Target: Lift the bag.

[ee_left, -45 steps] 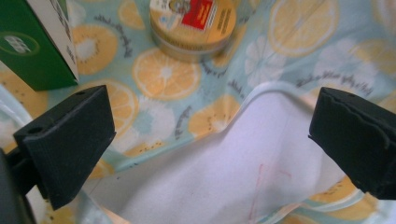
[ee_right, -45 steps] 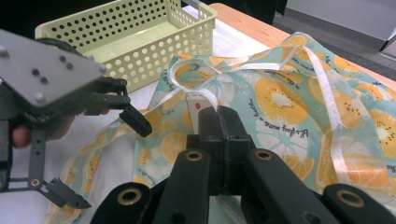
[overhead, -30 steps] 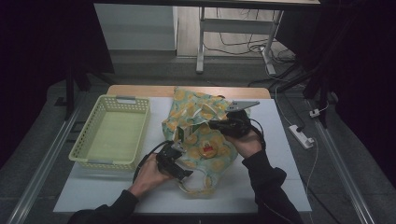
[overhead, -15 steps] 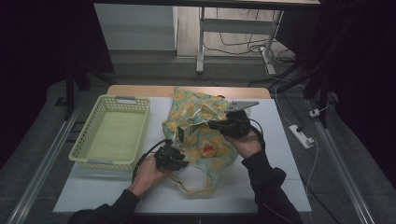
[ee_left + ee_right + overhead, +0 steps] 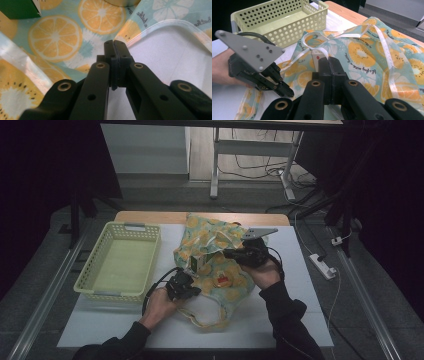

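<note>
On the white table (image 5: 280, 320), my two tongs work at a fruit-print bag (image 5: 235, 280) lying just right of the yellow basket (image 5: 125, 262). Much is hard to read: in the high view the dim light blurs my left gripper (image 5: 186, 289) into a dark lump at the bag's near-left edge, and the bag's folds hide most of a green-and-white carton (image 5: 194, 265) inside its mouth. A small red object (image 5: 223, 280) shows on or through the fabric; I cannot tell which. In the left gripper view the carton (image 5: 20, 8) is cut off at the top corner.

My left hand (image 5: 160, 302) lies low on the table, forearm in from the bottom, the gripper pointing toward the bag's hem (image 5: 160, 25). My right hand (image 5: 262, 272) reaches over the bag from the right, its gripper (image 5: 234, 254) level above the bag's middle, by the white ribbon (image 5: 322, 51).

The left jaws have just been closing; a second ago they stood wide, and now they meet with the hem right at their tips, though I cannot tell whether cloth is pinched. The right jaws are pressed together, as before; whether ribbon or fabric sits between them is hidden.
</note>
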Demonstrator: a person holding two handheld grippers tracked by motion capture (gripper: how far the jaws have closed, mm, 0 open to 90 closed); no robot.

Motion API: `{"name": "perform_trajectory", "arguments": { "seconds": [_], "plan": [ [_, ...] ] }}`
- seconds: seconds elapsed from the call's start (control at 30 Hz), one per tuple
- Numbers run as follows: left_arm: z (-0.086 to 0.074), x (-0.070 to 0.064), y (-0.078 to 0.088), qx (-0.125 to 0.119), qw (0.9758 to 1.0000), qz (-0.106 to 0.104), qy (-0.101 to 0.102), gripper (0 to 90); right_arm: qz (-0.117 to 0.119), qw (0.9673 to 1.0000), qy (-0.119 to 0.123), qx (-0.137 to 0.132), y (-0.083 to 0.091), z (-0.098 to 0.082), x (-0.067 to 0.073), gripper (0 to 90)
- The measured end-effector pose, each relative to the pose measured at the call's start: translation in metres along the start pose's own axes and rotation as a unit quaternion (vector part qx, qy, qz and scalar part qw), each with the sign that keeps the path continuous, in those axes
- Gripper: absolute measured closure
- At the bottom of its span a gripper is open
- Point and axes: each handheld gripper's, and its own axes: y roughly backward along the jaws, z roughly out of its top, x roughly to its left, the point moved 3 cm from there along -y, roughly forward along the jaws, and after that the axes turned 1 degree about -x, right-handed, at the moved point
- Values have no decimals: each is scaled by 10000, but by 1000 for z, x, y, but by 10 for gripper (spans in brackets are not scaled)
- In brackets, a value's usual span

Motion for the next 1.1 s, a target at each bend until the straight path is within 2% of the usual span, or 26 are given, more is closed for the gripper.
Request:
{"name": "perform_trajectory", "arguments": {
  "seconds": [0.33,0.5,0.6,0.8,1.1],
  "plan": [
    [9,-4,20,-284,9996,-55,47,900,22,10000,4,-79,3,4,3,900],
    [13,-4,32,-436,9985,-303,109,900,57,9999,16,-140,6,9,6,900],
    [15,-3,40,-524,9978,-359,164,900,79,9998,3,-179,9,12,7,900],
    [24,-2,62,-796,9952,-520,237,900,172,9996,1,-242,15,17,10,900],
    [45,-2,99,-1055,9929,-533,150,900,177,9992,149,-319,25,35,15,900]
  ]
}}
